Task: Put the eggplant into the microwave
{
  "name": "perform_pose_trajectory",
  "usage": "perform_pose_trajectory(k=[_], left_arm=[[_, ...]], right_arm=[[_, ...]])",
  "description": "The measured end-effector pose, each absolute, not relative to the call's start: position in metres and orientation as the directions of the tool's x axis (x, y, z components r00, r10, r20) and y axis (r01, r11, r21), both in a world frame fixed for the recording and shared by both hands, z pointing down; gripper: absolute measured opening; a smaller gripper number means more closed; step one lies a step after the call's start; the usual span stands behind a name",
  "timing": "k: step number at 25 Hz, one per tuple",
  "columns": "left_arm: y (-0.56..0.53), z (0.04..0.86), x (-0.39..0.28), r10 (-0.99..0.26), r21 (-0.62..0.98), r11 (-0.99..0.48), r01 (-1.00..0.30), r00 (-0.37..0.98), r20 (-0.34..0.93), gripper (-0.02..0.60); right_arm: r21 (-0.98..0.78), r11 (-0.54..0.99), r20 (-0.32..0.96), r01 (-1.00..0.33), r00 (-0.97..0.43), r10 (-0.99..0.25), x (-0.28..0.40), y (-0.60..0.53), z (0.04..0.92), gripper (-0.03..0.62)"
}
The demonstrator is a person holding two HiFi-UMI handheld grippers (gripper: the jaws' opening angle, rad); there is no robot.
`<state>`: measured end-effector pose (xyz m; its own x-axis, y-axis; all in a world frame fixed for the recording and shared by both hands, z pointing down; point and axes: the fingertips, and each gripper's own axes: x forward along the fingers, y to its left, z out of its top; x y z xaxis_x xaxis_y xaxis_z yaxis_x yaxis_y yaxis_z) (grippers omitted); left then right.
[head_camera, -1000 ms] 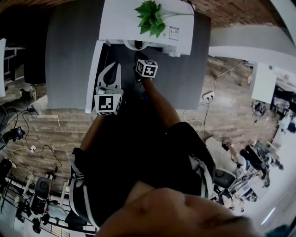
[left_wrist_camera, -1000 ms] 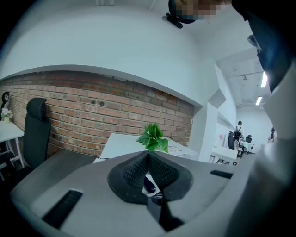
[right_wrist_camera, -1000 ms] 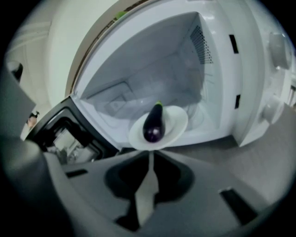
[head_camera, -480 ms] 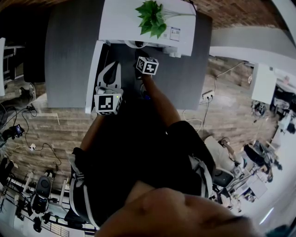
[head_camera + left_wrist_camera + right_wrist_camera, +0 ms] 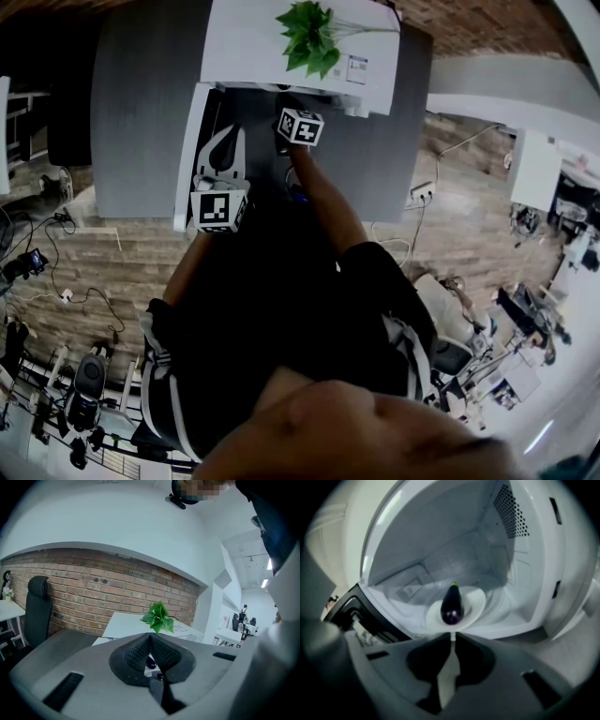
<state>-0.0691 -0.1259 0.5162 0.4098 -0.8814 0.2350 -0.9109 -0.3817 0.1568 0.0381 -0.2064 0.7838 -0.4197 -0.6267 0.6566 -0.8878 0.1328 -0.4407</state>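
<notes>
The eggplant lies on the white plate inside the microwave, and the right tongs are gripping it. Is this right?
No. The eggplant lies on the white plate inside the microwave, but the right tongs are shut and apart from it; the right gripper view shows this.

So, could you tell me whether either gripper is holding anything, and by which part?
Nothing is held. The right gripper is shut and empty; the eggplant lies on the plate inside the microwave. The left gripper is shut and empty too.

Eggplant (image 5: 452, 606) on plate (image 5: 477, 602) inside microwave (image 5: 440, 541); plant (image 5: 307, 36) on top of microwave; microwave on table (image 5: 141, 112).
</notes>
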Motion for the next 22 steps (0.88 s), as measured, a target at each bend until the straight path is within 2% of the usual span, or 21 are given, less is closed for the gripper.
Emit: perform_pose_trajectory(k=[22], left_arm=[[-0.13,0.517,-0.068,-0.884,0.158,-0.379,-0.912,0.407,0.232,0.037]], right_arm=[[-0.443,0.126,0.656,-0.888,-0.416,-0.629,0.039,-0.223,0.785,0.037]])
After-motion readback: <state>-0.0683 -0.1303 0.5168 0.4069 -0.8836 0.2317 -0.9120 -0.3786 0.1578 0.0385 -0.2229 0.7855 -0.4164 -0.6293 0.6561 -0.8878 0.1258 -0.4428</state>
